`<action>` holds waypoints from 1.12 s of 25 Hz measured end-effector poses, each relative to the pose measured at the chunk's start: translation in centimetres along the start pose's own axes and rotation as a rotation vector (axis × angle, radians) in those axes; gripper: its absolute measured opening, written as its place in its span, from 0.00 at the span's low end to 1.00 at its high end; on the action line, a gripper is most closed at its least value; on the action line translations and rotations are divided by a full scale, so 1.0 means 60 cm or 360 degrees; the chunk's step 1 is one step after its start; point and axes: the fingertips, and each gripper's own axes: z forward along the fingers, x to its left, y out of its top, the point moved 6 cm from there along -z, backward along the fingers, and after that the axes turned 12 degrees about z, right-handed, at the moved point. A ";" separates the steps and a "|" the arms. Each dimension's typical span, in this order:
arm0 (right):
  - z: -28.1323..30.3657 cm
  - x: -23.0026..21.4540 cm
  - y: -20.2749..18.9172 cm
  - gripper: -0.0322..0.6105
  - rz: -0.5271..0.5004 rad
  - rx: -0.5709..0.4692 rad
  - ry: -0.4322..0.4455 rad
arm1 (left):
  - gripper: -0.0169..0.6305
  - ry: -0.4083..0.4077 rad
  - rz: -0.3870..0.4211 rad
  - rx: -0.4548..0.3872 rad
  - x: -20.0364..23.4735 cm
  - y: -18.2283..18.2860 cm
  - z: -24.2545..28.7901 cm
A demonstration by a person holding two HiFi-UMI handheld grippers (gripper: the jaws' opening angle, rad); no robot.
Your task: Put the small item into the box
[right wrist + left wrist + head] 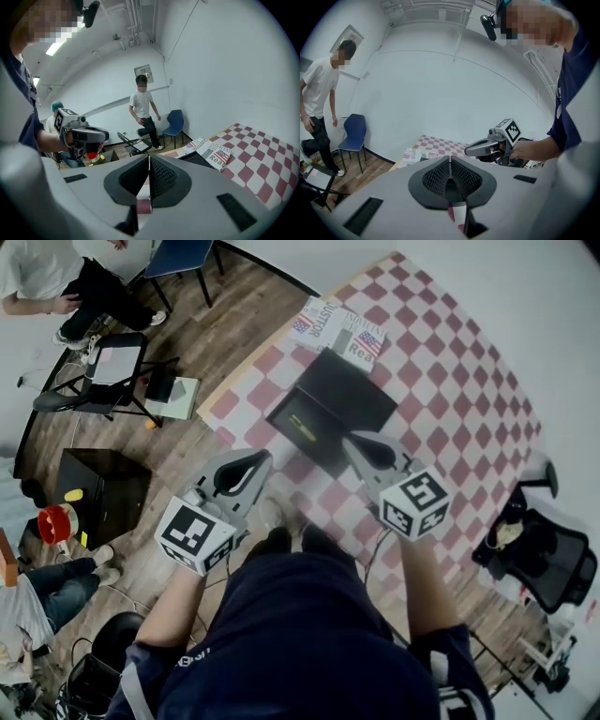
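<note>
A: Two tools, both empty. Your left tool (450, 164) has its jaws pressed together with nothing between them. Your right tool (149, 164) is the same.

B: Small item?

A: Hard to call. A thin yellow-green strip (302, 425) lies inside the open black box (356, 390), but it's too small to identify. Your right tool's tip covers part of the box's near edge.

B: Box position?

A: On the counter (450, 381), near its left edge and just beyond both tool tips. A folded newspaper (337, 329) sits on its far side. I can't tell if it's touching or just beside.

B: Surface and room?

A: The counter has a red-and-white checked cloth, and your torso blocks its near end. There's a wood floor (239, 320) to your left with a folding chair (112, 367) on it. A blue chair (352, 136) stands by the white wall, with a person in a white shirt (318, 93) next to it. A black office chair (553, 563) is at your right, past the counter's edge.
</note>
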 end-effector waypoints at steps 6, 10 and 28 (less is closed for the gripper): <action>-0.029 0.015 -0.001 0.08 0.0006 -0.0046 0.0006 | 0.09 0.0004 0.0012 -0.0002 -0.012 0.004 -0.012; -0.042 0.025 -0.002 0.08 0.0005 -0.0072 0.0016 | 0.09 0.0002 0.0023 -0.0010 -0.020 0.008 -0.016; -0.062 0.046 -0.020 0.08 -0.0017 -0.0081 0.0066 | 0.09 0.0003 0.0028 -0.0010 -0.046 0.007 -0.022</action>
